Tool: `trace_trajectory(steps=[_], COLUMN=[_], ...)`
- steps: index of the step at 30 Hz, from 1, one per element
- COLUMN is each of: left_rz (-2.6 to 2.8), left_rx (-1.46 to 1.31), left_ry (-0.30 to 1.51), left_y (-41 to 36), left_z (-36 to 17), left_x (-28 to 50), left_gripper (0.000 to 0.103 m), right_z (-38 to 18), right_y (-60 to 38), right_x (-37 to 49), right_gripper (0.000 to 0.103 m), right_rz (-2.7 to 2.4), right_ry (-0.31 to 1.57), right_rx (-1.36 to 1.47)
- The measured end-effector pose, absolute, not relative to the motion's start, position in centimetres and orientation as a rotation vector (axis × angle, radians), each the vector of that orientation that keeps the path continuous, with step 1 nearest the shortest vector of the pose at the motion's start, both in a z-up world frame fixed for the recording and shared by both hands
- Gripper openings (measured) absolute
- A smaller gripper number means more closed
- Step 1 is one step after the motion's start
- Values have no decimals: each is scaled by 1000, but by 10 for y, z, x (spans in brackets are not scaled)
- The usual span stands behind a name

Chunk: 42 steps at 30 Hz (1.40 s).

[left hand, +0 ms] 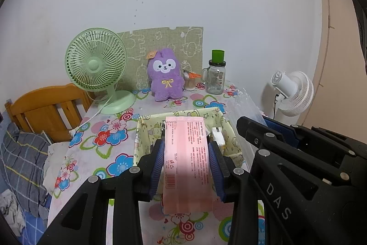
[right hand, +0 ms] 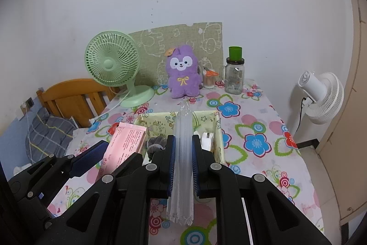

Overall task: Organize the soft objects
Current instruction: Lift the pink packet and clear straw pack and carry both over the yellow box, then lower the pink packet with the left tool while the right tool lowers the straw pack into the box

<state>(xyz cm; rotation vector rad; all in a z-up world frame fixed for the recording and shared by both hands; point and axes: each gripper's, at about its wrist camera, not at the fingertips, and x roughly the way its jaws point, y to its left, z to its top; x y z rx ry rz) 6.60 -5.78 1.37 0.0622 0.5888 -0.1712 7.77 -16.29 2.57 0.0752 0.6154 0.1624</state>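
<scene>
A flat pink packet (left hand: 187, 160) with printed text is gripped between the blue pads of my left gripper (left hand: 187, 148), over the near edge of a yellow-green fabric basket (left hand: 141, 130). My right gripper (right hand: 183, 144) is shut on a long clear plastic pack (right hand: 182, 125) that sticks out over the same basket (right hand: 160, 117). A grey soft item (right hand: 156, 144) and a white item (right hand: 207, 139) lie inside. Each gripper shows in the other's view: the right gripper (left hand: 257, 122) beside the basket, the left gripper (right hand: 114, 149) with the pink packet (right hand: 125, 141). A purple plush toy (left hand: 166, 75) sits upright at the back of the table.
On the floral tablecloth (right hand: 252, 130) stand a green desk fan (left hand: 96, 68), a glass jar (left hand: 215, 79) with a green cup on top and a small box of cotton swabs (left hand: 190, 82). A white fan (right hand: 321, 95) stands to the right. A wooden bed frame (left hand: 45, 107) and plaid bedding (left hand: 20, 162) lie left.
</scene>
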Motion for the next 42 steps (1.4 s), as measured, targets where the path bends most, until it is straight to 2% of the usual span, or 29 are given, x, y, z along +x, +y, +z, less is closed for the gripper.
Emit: trace_trajectory(steps=[42], left_rz=[-136], left_rx=[23], left_ry=[717], left_y=[-35], left_z=[-39], left_x=[189], left_gripper=[40], right_z=[-33], right_y=[-136], right_x=[211], right_gripper=[16], right_rz=[223], right_ry=[749], right_rx=[56])
